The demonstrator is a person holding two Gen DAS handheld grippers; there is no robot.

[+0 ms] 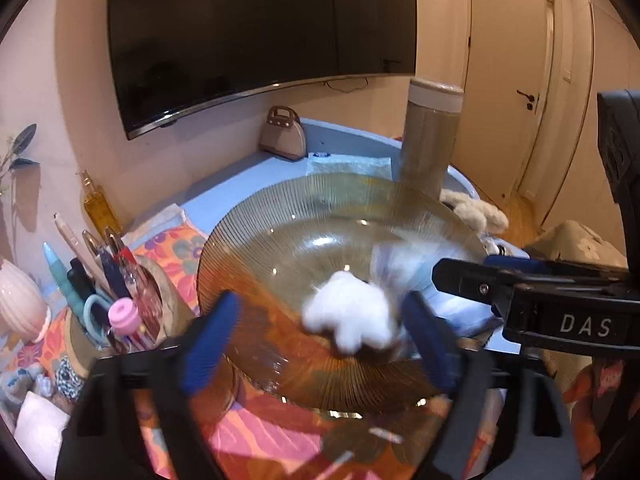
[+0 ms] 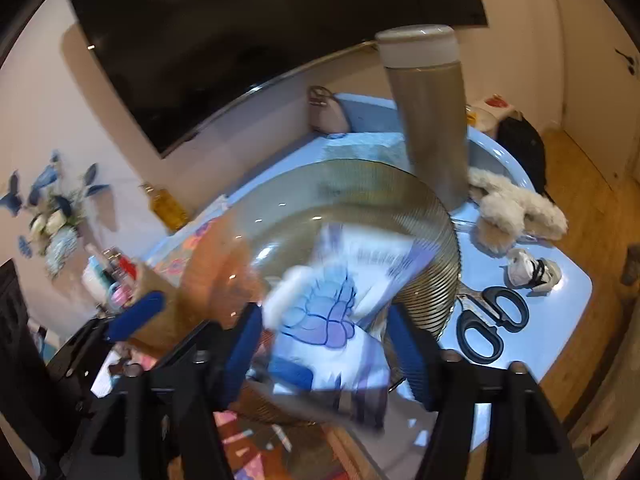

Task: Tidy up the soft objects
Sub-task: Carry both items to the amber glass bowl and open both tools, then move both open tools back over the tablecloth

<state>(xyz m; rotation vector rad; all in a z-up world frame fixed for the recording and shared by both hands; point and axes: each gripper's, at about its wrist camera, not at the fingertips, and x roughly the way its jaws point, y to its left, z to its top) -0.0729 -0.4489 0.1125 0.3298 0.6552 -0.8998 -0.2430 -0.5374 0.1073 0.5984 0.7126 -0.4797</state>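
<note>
White cotton wad [image 1: 352, 320] between gaping left hand-held gripper [image 1: 320, 336], long axis unclear, right hand-held gripper [image 2: 324, 348] parted around printed pouch [image 2: 340, 312]

1. A large dark television [image 1: 256, 28] hangs on a cream wall [image 1: 80, 100].
2. A pale door [image 1: 508, 80] stands closed.
3. The wooden floor [image 2: 580, 208] borders a blue table [image 2: 560, 304].

My left tongs [image 1: 320, 344] sit low centre of the frame, blue pads spread wide. My right tongs [image 2: 328, 356] gape too, angled downward, nothing pinched.
</note>
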